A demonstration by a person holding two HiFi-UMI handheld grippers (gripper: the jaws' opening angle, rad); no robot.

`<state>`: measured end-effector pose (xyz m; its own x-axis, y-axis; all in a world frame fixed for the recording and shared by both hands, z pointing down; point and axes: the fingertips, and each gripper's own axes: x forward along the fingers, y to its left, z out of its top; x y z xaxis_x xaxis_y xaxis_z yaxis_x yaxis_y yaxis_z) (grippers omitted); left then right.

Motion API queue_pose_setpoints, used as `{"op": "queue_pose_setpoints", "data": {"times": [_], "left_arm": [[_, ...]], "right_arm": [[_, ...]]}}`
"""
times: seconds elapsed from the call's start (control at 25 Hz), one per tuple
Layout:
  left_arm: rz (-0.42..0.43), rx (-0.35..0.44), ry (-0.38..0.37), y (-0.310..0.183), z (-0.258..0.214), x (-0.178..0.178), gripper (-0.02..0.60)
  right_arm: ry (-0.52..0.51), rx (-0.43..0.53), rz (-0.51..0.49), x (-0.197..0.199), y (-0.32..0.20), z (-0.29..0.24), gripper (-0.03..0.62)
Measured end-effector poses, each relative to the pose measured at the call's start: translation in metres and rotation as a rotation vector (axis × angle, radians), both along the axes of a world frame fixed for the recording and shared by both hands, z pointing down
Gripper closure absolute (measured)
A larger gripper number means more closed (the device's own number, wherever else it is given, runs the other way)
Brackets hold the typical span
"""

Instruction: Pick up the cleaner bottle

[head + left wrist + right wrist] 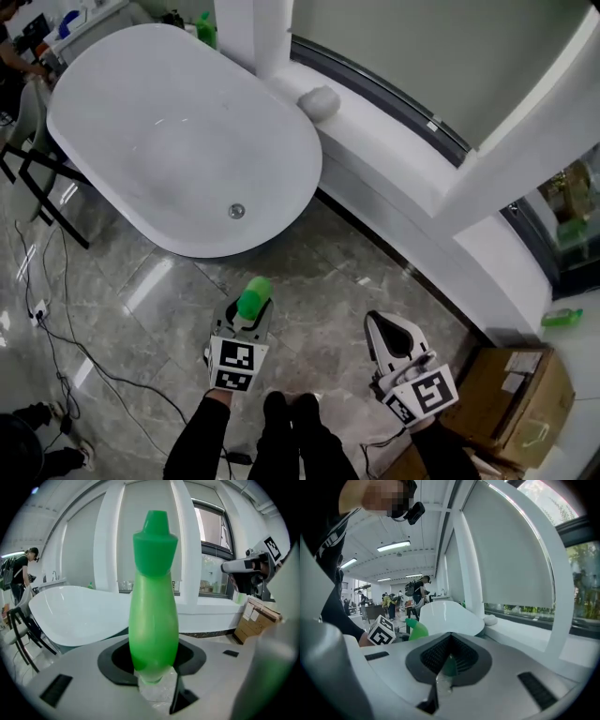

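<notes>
My left gripper [246,323] has its jaws pinching the green bottle [153,616] — I'd hold it upright, grip steady. The right gripper [382,330] has its jaws pressed together, empty.

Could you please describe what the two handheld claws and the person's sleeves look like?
The left claw and the right claw both have smooth, rounded white plastic shells with black ribbed pads inside. Each carries a white cube printed with black square markers. The person's sleeves are black.
</notes>
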<state>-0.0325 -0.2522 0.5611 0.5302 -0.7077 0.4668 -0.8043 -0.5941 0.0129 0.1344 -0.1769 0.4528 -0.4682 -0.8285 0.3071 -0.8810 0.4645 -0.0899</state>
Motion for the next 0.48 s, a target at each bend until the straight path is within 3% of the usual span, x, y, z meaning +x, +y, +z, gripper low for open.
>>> {"op": "queue_pose_setpoints", "data": {"times": [0.48], "left_arm": [[0.022,-0.001,0.0,0.033,-0.118,0.003,0.394]], "right_arm": [[-0.023,0.028,0.011,-0.005,0.019,-0.113,0.591]]}}
